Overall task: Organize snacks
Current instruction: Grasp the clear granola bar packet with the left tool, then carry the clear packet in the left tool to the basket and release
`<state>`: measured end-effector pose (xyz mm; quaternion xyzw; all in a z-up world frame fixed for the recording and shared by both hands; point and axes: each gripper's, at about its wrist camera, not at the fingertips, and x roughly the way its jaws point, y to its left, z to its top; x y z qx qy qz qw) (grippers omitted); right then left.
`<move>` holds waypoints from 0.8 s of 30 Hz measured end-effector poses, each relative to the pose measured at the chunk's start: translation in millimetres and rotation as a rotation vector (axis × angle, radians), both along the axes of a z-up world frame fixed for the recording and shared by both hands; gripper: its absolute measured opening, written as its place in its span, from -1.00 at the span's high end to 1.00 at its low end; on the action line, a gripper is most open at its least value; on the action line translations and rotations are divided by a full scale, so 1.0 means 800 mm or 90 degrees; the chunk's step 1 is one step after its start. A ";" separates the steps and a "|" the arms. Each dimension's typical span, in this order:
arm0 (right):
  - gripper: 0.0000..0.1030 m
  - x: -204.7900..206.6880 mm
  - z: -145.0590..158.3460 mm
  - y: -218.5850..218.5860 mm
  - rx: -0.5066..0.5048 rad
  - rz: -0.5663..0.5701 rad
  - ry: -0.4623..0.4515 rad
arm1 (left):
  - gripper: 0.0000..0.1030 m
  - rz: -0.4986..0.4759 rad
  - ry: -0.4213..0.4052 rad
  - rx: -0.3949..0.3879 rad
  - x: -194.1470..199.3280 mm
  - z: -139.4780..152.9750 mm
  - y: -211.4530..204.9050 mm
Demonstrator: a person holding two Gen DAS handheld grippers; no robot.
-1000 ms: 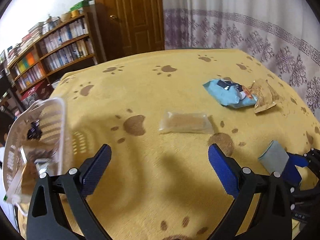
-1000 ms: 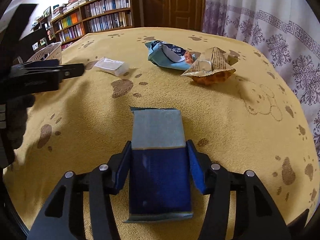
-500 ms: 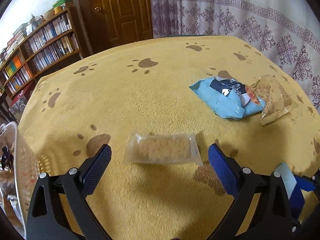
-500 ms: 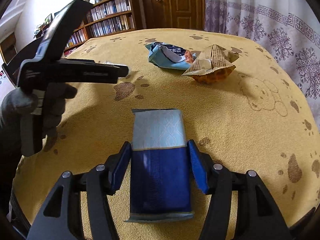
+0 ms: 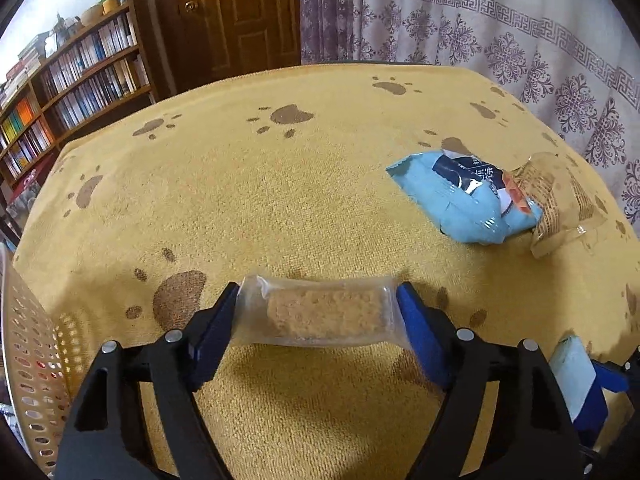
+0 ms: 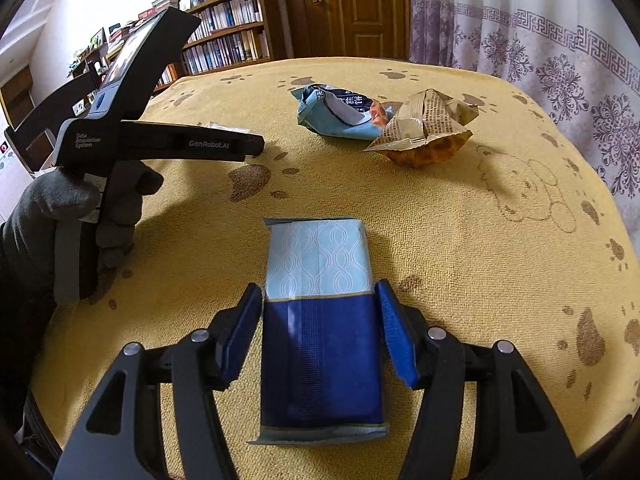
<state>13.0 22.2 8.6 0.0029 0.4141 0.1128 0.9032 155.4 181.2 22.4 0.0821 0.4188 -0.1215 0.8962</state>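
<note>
Left wrist view: the left gripper (image 5: 316, 312) has its blue pads against both ends of a clear-wrapped snack bar (image 5: 320, 312) lying on the yellow paw-print worktop (image 5: 260, 184); a perforated basket (image 5: 28, 340) stands just left. The right gripper (image 6: 318, 320) clamps a blue-and-white packet (image 6: 320, 320). Farther off, a light-blue bag (image 6: 336, 112) touches a tan crinkled bag (image 6: 424, 132).

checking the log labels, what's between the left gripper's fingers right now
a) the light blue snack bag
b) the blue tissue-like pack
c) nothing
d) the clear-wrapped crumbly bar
d: in the left wrist view the clear-wrapped crumbly bar sits between the blue pads of the left gripper, which touch its two ends, while the light blue snack bag lies apart, farther across the yellow cloth.
</note>
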 end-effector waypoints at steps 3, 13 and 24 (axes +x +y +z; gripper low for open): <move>-0.14 0.000 0.000 0.000 0.000 0.000 0.000 | -0.54 0.000 -0.011 0.002 -0.006 0.003 0.000; -0.14 0.000 0.000 0.000 0.000 0.000 0.000 | -0.54 0.014 -0.057 0.012 -0.039 0.026 0.001; -0.14 0.000 0.000 0.000 0.000 0.000 0.000 | -0.55 0.041 -0.111 0.045 -0.067 0.052 0.010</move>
